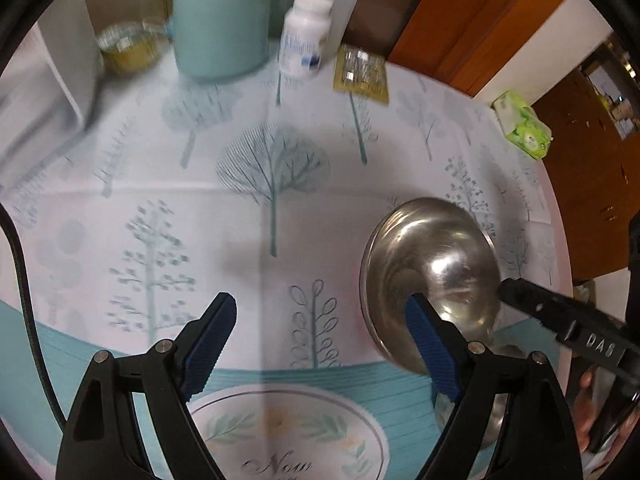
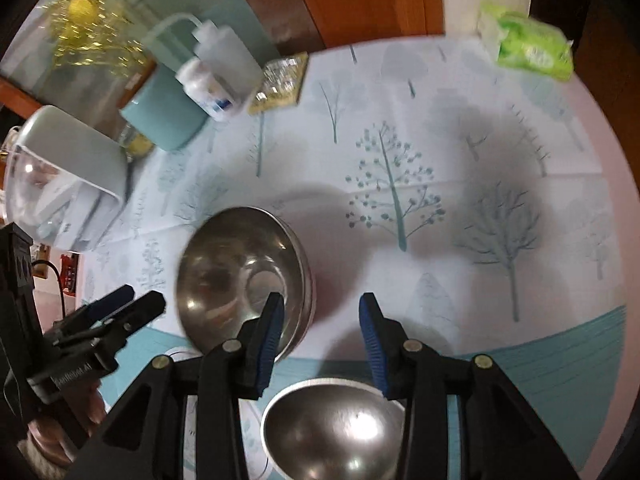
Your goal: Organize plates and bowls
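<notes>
Steel bowls are sitting on the surface under your two grippers.
Your left gripper is hanging with its jaws spread wide and nothing between them; the stacked steel bowls are lying just beyond its right jaw. Your right gripper is holding its jaws partly apart, gripping nothing; the same stack is sitting just left of them, behind the left pad, and a single steel bowl is lying below them. A green packet is resting far ahead at the surface's edge.
</notes>
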`<state>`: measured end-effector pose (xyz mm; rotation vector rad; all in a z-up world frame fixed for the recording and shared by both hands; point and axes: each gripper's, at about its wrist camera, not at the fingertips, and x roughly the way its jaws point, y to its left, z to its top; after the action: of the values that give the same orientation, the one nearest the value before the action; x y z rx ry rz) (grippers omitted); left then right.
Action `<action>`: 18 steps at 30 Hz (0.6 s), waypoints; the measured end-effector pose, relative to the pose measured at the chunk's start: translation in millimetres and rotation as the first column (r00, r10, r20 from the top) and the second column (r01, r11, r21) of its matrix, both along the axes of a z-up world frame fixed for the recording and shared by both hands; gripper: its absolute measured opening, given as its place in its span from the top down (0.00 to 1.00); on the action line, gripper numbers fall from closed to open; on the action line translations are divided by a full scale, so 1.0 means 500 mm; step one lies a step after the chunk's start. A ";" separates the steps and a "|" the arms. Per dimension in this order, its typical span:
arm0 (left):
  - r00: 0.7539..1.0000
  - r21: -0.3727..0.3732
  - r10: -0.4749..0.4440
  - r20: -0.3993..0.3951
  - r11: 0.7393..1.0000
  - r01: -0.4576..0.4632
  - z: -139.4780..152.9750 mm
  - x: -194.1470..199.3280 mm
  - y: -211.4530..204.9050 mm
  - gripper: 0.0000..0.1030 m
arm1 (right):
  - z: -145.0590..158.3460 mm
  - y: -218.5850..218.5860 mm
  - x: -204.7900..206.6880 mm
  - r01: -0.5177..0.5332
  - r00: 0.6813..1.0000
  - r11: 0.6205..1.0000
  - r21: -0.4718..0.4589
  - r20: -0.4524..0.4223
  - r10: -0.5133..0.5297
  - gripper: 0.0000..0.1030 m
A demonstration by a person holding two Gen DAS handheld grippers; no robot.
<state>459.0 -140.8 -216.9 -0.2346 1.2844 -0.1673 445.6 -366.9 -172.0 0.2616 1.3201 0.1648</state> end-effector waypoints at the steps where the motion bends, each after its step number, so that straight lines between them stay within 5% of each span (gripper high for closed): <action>1: 1.000 -0.015 0.008 -0.011 1.000 -0.008 -0.017 0.005 -0.002 0.23 | -0.011 0.005 0.003 0.000 1.000 1.000 -0.005 -0.010 0.000 0.62; 3: 0.999 -0.053 0.013 -0.030 0.998 -0.014 -0.046 0.014 -0.009 0.33 | -0.033 0.013 0.008 0.005 1.000 1.000 -0.016 -0.028 -0.005 0.62; 6: 0.998 -0.130 -0.004 -0.059 0.991 -0.004 -0.069 0.019 -0.016 0.71 | -0.054 0.021 0.006 0.003 0.999 1.000 0.003 -0.047 -0.003 0.89; 8: 0.998 -0.140 -0.013 -0.059 0.990 0.004 -0.066 0.014 -0.025 0.91 | -0.052 0.029 0.002 -0.008 0.999 0.999 0.038 -0.042 0.010 0.88; 11: 0.999 -0.077 -0.023 -0.025 0.997 0.021 -0.040 -0.003 -0.037 0.91 | -0.036 0.050 -0.011 -0.039 0.999 0.999 -0.002 -0.022 0.039 0.89; 18: 0.999 -0.162 -0.033 0.027 0.986 0.037 0.079 -0.070 -0.009 0.89 | 0.045 0.038 -0.069 -0.042 0.998 0.994 0.102 0.040 0.038 0.89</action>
<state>423.9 -145.5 -177.5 -0.3484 1.2522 -0.3050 411.2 -347.9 -149.4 0.3182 1.2811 0.2706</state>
